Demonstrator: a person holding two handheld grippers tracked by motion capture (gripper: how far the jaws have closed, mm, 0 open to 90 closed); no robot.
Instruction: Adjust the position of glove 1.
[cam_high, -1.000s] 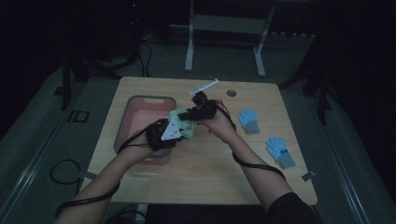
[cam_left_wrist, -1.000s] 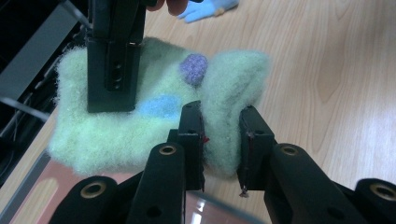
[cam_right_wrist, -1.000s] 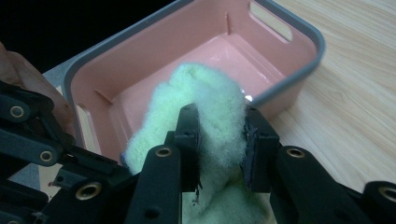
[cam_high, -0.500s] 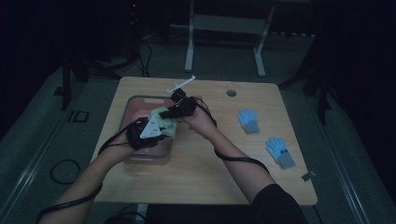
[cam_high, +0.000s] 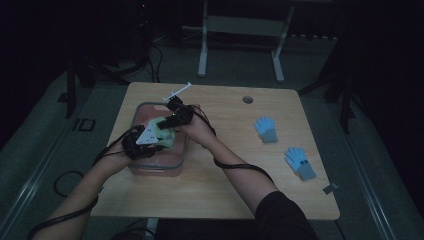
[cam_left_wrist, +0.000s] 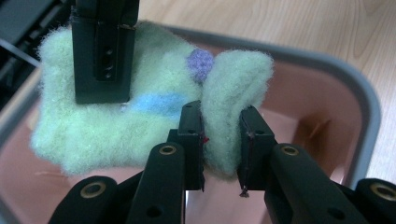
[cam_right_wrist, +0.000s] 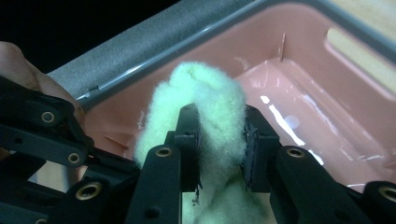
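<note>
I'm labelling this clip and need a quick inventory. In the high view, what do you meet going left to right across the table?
Pink bin with the green fuzzy glove held over it by the left gripper and right gripper → small round hole in the tabletop → first blue glove → second blue glove.

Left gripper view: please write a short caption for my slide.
Both tongs pinch a pale green fuzzy glove above a pink bin.

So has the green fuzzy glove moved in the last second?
Yes. Held by both grippers, the green glove moved left, away from the table's hole, over the pink bin.
</note>
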